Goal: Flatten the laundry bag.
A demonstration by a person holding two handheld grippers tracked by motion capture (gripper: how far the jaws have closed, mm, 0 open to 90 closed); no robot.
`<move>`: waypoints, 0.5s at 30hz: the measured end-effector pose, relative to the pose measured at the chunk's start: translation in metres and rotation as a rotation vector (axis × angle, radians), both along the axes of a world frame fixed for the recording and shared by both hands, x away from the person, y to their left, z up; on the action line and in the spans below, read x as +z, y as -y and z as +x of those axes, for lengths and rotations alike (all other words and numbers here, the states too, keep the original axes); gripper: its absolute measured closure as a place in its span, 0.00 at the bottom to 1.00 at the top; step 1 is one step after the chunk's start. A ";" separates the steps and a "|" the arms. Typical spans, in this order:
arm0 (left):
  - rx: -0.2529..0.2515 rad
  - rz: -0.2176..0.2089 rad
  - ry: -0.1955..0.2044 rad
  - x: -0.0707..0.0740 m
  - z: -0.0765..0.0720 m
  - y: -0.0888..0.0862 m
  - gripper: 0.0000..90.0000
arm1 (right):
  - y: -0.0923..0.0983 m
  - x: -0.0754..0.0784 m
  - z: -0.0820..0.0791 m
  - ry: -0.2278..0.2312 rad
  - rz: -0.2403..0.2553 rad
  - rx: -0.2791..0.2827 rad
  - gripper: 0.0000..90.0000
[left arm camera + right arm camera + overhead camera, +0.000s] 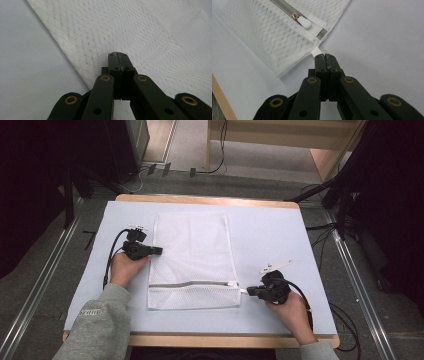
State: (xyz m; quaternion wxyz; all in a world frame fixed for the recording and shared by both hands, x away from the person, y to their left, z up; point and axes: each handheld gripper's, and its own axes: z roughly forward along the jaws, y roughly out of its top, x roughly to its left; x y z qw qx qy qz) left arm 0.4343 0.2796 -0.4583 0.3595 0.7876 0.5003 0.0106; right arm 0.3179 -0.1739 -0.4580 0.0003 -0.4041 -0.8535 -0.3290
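Now left claw (117, 53) pins the mesh bag's (192, 255) left edge, right claw (325, 55) clamps its corner tab (317, 51).

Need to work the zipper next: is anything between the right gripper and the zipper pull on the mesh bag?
Nothing visible. The right gripper is shut on the white tab at the mesh bag corner; the zipper pull lies just beyond, uncovered.

My table (280, 227) wears a pale blue-grey cover, wooden edge (210, 339) showing near. Far off: grey floor (200, 150), cables (220, 150), light wooden furniture (325, 150).
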 end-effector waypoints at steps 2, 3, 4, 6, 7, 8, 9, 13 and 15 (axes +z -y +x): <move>0.007 -0.023 -0.013 -0.001 0.001 -0.001 1.00 | 0.000 -0.003 0.000 -0.014 0.002 0.000 1.00; 0.008 -0.037 -0.021 -0.001 0.001 -0.003 0.99 | 0.000 -0.003 0.000 -0.014 0.002 0.002 1.00; 0.010 -0.051 -0.029 -0.001 0.001 -0.003 0.96 | 0.000 -0.003 0.000 -0.010 0.007 0.005 1.00; 0.007 -0.055 -0.036 0.000 0.001 -0.003 0.92 | 0.001 -0.001 0.000 0.013 0.018 0.010 0.96; 0.009 -0.047 -0.027 0.001 0.001 -0.002 0.92 | 0.002 0.000 0.000 0.021 0.024 0.009 0.95; 0.002 -0.034 -0.020 0.002 0.000 -0.001 0.91 | 0.003 0.002 0.000 0.029 0.035 0.005 0.92; 0.002 -0.039 -0.016 0.004 -0.001 0.000 0.90 | 0.003 0.003 0.000 0.043 0.043 0.005 0.89; -0.016 -0.052 0.001 0.012 -0.005 0.002 0.84 | 0.004 0.006 0.001 0.080 0.058 0.008 0.82; -0.026 -0.054 0.006 0.016 -0.008 0.004 0.76 | 0.005 0.009 0.001 0.107 0.073 0.009 0.73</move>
